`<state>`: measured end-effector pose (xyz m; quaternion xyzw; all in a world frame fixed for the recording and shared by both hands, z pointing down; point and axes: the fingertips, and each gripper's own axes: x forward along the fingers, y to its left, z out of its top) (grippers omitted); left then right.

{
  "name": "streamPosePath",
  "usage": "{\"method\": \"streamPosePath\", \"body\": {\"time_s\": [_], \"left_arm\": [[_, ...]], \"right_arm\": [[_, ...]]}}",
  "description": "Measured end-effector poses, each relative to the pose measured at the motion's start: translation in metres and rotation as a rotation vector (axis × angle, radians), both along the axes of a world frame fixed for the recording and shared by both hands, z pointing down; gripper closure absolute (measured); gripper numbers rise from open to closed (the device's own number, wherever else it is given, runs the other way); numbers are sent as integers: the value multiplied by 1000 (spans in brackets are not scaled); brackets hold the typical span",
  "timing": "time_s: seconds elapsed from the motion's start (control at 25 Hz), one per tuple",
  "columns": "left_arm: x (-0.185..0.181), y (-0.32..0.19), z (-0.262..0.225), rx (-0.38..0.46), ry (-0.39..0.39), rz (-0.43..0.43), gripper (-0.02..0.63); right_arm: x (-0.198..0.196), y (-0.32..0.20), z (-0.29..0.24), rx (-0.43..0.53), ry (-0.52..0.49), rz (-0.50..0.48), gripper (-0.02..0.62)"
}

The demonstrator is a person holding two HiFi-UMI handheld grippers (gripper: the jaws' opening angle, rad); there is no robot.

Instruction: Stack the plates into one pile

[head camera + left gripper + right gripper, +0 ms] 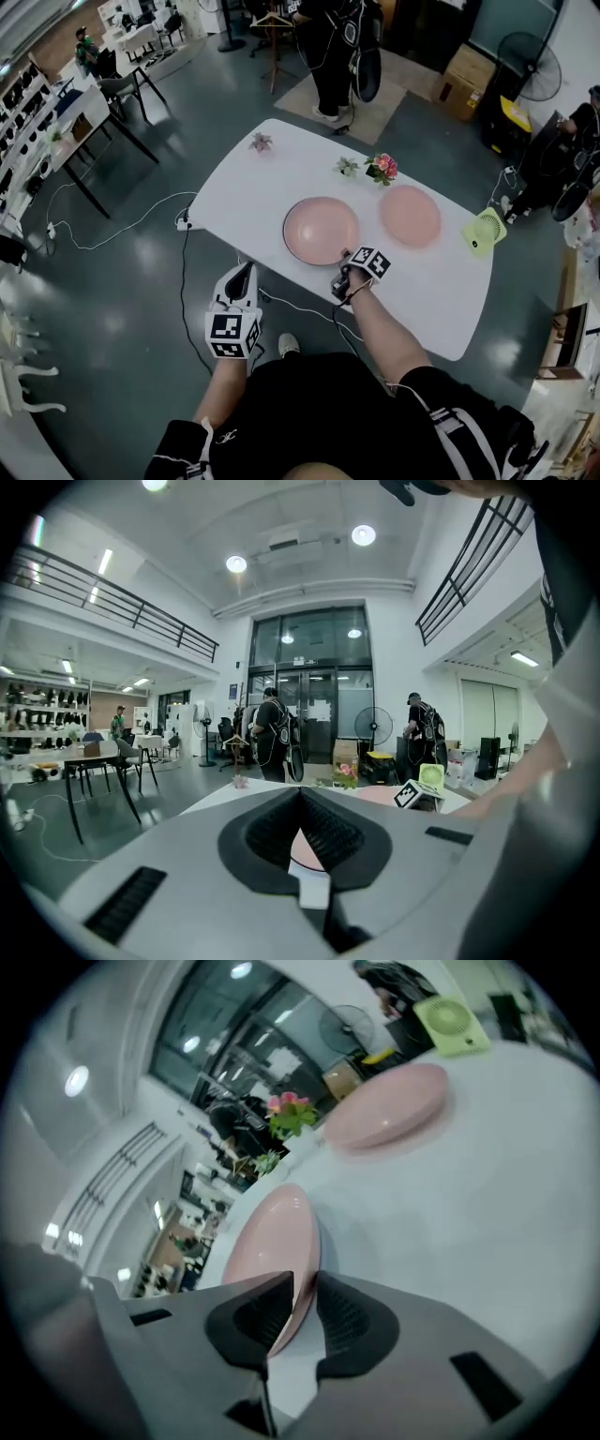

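Two pink plates lie apart on the white table. The nearer plate is at the middle, the other plate to its right. My right gripper is at the nearer plate's front rim. In the right gripper view the jaws are closed on that plate's rim, and the second plate lies beyond. My left gripper hangs off the table's left edge over the floor, shut and empty. In the left gripper view its tips meet, with a bit of pink plate showing behind them.
A green desk fan stands at the table's right end. A pot of pink flowers and two small sprigs stand along the far edge. A cable trails over the floor at left. People stand beyond the table.
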<state>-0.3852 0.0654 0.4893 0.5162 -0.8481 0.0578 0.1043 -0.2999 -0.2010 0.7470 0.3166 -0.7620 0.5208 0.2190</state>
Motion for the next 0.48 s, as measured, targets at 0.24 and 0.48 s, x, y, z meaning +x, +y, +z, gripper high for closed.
{"method": "streamPosePath", "body": {"time_s": [0.24, 0.48], "left_arm": [[3, -23, -7, 15, 1, 57, 595], [13, -64, -15, 45, -14, 139, 595]], "right_arm": [[9, -15, -47, 467, 209, -187, 457], [29, -31, -164, 881, 27, -110, 520]]}}
